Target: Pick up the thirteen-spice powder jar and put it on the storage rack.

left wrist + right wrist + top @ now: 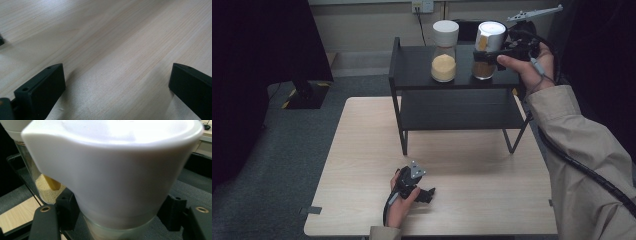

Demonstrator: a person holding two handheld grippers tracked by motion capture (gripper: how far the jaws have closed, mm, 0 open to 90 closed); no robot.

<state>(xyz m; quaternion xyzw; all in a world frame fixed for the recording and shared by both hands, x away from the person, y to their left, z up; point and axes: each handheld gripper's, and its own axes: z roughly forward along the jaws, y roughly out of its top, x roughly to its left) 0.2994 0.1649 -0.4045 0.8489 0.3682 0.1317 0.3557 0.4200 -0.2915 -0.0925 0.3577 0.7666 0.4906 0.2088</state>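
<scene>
While the left gripper (pixel 424 194) rests wide open on the counter (pixel 362 150), the right gripper (pixel 486 55) clamps the brown-filled jar (pixel 486 50) on the black shelf (pixel 412 65), apparently mid-lift, needing a steady carry next.

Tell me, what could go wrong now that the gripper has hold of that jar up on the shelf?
1. The right gripper is closed on the tilted brown-filled jar just below its white lid; smooth glass might slip.
2. The yellow-filled jar stands close beside it on the black shelf; a sideways swing could knock it over.
3. The left gripper rests open on the table, too far away to catch anything.
</scene>
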